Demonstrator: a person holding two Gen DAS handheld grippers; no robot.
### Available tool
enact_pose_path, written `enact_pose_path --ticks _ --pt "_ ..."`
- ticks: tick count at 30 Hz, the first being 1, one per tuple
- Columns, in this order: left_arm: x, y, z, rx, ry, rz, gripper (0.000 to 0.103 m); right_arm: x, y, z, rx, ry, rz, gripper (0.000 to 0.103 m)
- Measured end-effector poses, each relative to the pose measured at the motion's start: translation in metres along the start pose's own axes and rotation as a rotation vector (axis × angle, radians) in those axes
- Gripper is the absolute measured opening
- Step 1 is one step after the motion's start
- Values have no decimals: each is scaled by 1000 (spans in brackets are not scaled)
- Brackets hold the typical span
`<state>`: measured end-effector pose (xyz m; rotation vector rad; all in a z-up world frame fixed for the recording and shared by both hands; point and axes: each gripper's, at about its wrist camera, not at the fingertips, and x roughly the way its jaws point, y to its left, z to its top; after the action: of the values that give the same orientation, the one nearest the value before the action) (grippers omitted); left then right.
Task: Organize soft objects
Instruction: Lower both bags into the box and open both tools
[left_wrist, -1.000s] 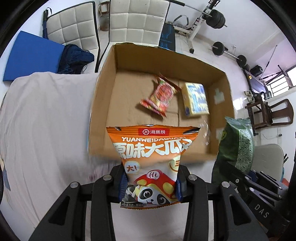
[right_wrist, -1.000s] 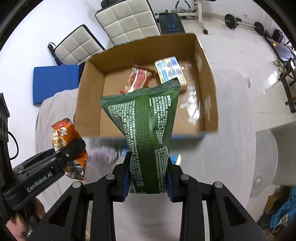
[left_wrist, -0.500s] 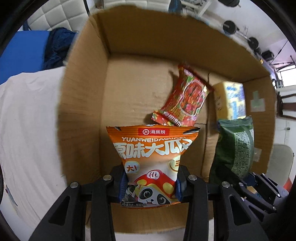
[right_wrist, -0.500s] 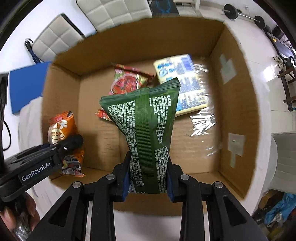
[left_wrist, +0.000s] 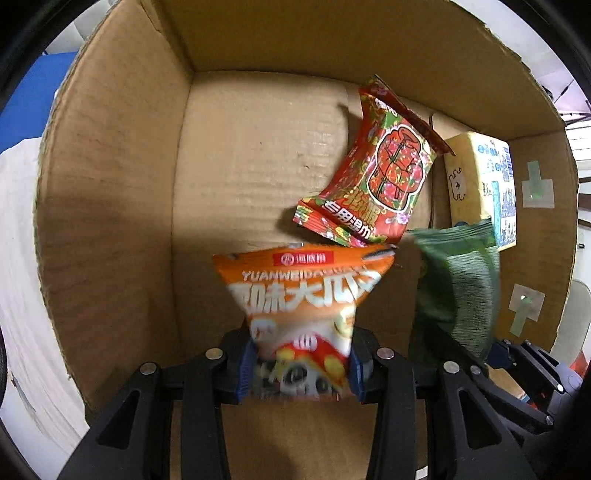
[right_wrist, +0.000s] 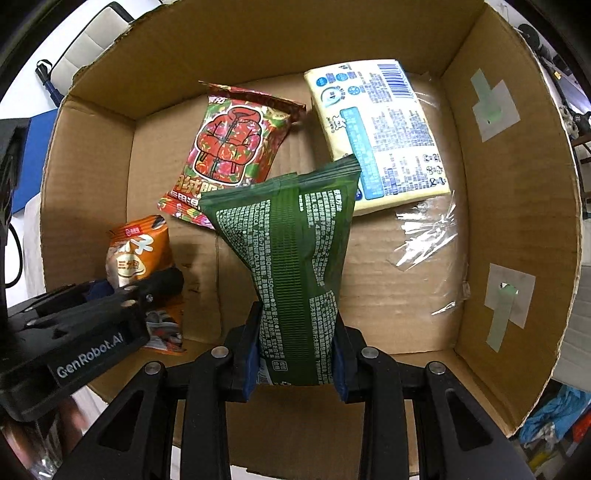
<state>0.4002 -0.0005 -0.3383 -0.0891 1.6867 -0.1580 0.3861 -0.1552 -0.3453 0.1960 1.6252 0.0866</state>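
My left gripper (left_wrist: 301, 369) is shut on an orange snack packet (left_wrist: 301, 295) and holds it inside the cardboard box (left_wrist: 110, 184), near the front left. The packet also shows in the right wrist view (right_wrist: 138, 251). My right gripper (right_wrist: 295, 354) is shut on a green wipes pack (right_wrist: 291, 251) and holds it inside the box (right_wrist: 517, 206), to the right of the left gripper (right_wrist: 122, 306). The green pack also shows in the left wrist view (left_wrist: 458, 288). A red floral packet (right_wrist: 232, 147) and a pale yellow tissue pack (right_wrist: 380, 133) lie on the box floor.
The box walls rise on all sides of both grippers. A scrap of clear film (right_wrist: 424, 236) lies on the box floor at the right. White cloth (left_wrist: 18, 277) covers the table left of the box.
Both grippers have moved forward and down from in front of the box into it, each with its packet. The orange packet is now blurred by motion.
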Motion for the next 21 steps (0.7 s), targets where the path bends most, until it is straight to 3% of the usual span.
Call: enact_pose_path --ticks 10,21 --pt "-24 -7 -13 1 -49 24 40 -10 -4 5 -13 -20 -22 39" --pt "-71 -12 -59 1 -182 78 43 -44 6 -27 -64 -103 -67 40"
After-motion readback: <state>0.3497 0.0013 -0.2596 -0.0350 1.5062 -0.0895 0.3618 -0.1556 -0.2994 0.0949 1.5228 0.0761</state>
